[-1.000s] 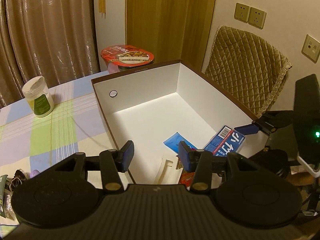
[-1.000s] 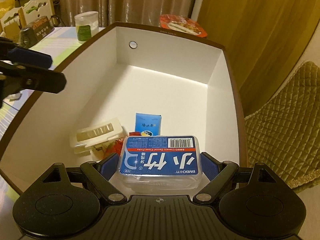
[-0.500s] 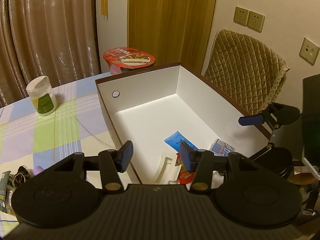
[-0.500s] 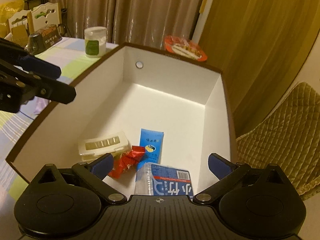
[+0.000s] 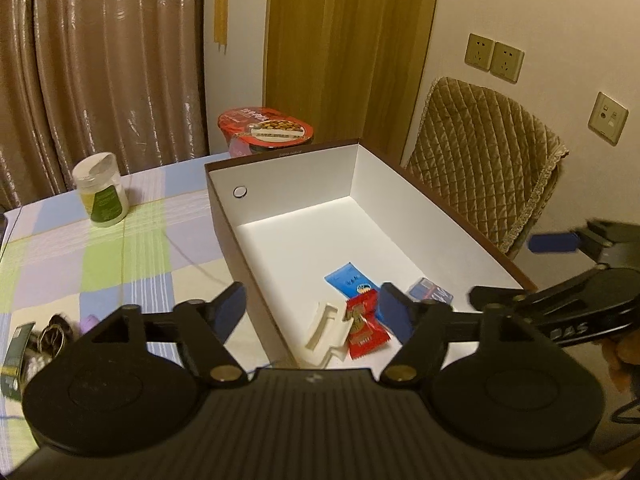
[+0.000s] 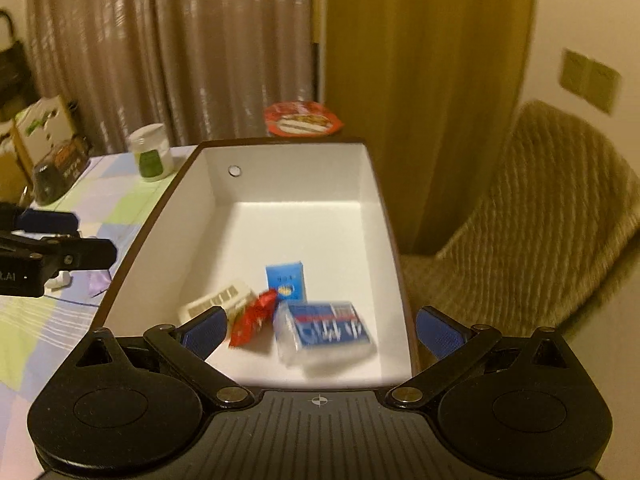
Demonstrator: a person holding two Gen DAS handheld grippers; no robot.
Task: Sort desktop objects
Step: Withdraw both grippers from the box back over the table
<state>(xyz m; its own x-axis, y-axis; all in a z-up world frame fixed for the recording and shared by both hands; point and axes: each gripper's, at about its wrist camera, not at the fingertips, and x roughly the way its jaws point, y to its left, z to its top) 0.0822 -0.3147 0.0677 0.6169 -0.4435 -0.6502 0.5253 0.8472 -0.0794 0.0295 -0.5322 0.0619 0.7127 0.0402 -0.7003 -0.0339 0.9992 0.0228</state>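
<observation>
Over the white-lined brown cardboard box [image 6: 384, 216], both grippers' fingers spread empty; the blue-labelled clear plastic case [image 6: 326, 330] lies inside, so remaining counter [image 5: 100, 264] clutter likely comes next.

Left gripper [image 5: 312, 312] and right gripper [image 6: 320, 330]: black ribbed bodies, round discs, brass pivot screws, blue finger pads [image 6: 202, 336]; white lettering on right's side.

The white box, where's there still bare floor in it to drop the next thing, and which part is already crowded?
The box has bare floor across its far half, from the blue packet back to the end wall with the round hole. The near end is crowded: the white case, red sachet and floss box lie close together there.
</observation>
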